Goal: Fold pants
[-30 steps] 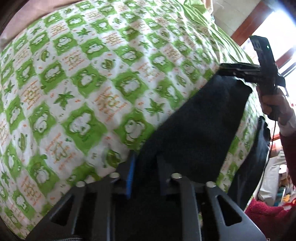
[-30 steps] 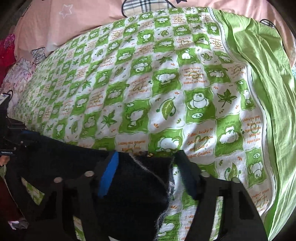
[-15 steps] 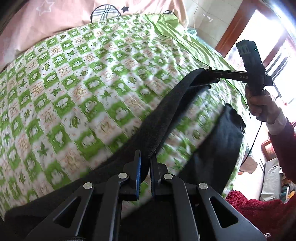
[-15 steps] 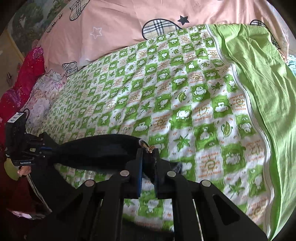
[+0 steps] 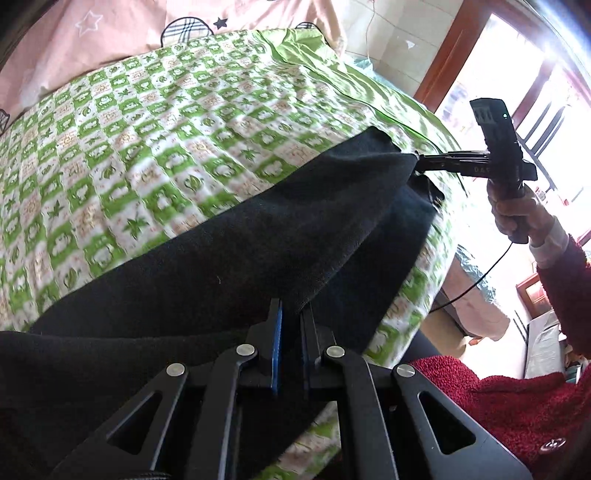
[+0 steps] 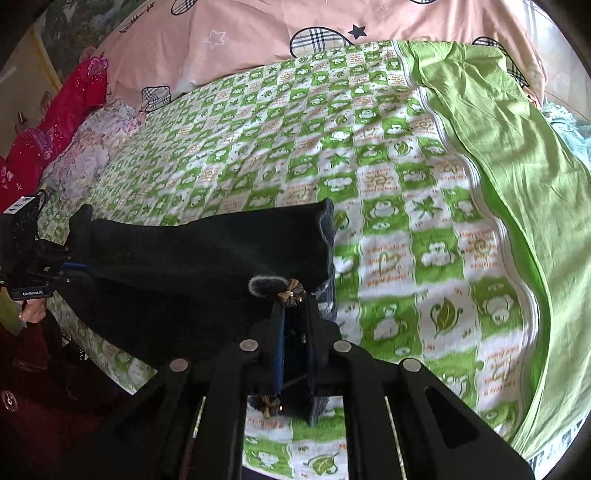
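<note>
Over the bed: black pants (image 5: 258,236) hang stretched between both tools, above the near edge.
Bed: green-and-white checked quilt (image 6: 388,155), plain green border at 3 o'clock, pink pillow (image 6: 258,33) at 12.
Room: bright window with wooden frame (image 5: 454,55) at 2 o'clock in the left view.
Left hand-held gripper (image 5: 291,325): clenched on a pants edge.
Right hand-held gripper (image 6: 293,310): clenched on the end with a small bow (image 6: 290,291).
Hard to make out: quilt pattern blurred; lower pants cut off by the frame.
</note>
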`<state>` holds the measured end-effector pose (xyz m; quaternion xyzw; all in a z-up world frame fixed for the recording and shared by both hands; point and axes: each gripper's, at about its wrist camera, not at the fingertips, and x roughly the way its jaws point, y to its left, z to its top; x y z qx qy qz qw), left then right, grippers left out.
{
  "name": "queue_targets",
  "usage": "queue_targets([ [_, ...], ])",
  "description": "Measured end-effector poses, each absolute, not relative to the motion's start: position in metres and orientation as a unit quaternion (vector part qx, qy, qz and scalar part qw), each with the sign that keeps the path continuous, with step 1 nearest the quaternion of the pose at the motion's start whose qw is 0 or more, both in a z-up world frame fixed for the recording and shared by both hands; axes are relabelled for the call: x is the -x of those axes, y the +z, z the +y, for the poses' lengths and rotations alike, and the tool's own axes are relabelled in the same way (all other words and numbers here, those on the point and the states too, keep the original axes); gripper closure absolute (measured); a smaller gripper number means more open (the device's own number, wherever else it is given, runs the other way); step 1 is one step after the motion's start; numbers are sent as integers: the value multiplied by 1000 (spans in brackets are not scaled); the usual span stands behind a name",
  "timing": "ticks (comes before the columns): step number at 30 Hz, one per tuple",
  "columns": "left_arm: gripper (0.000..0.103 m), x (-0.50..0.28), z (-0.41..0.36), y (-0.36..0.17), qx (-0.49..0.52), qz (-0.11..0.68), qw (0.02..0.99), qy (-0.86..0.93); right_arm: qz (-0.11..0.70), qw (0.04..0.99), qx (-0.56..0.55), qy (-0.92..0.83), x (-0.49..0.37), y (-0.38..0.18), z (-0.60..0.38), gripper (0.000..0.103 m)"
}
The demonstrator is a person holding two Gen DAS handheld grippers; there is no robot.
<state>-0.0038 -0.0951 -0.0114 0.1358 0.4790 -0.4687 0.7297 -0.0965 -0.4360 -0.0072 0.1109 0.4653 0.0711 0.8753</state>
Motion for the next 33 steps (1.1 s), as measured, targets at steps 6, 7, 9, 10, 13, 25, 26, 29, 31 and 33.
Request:
queue_targets([
  [6,98,32,-90,-14,-132,476,715,-495,466,877,-110,31,128,-3,-451,103],
  [7,98,38,-92,-17,-141,472,713,-498,466,876,-119,27,130,-5,-454,103],
  [9,97,45,-96,-25,-153,476,708,-498,455,879,-143,25,133,-7,-454,102],
  [10,97,46,-98,-30,-156,480,709,-492,448,880,-159,24,134,-7,-452,102],
  [13,89,46,-96,-35,-152,489,716,-475,439,881,-175,25,136,-6,-434,84],
  [25,39,-31,-66,-44,72,611,740,-272,400,859,-319,20,113,-34,-418,26],
  [26,42,-36,-65,-48,84,621,735,-261,393,858,-331,13,111,-34,-420,33],
  [29,59,-44,-63,-52,103,626,737,-232,385,854,-350,-6,103,-38,-426,64],
  [31,85,-45,-56,-53,100,619,749,-214,385,851,-357,-12,102,-42,-428,84],
  [33,94,-45,-44,-54,124,611,750,-221,377,855,-357,-7,106,-39,-425,93],
])
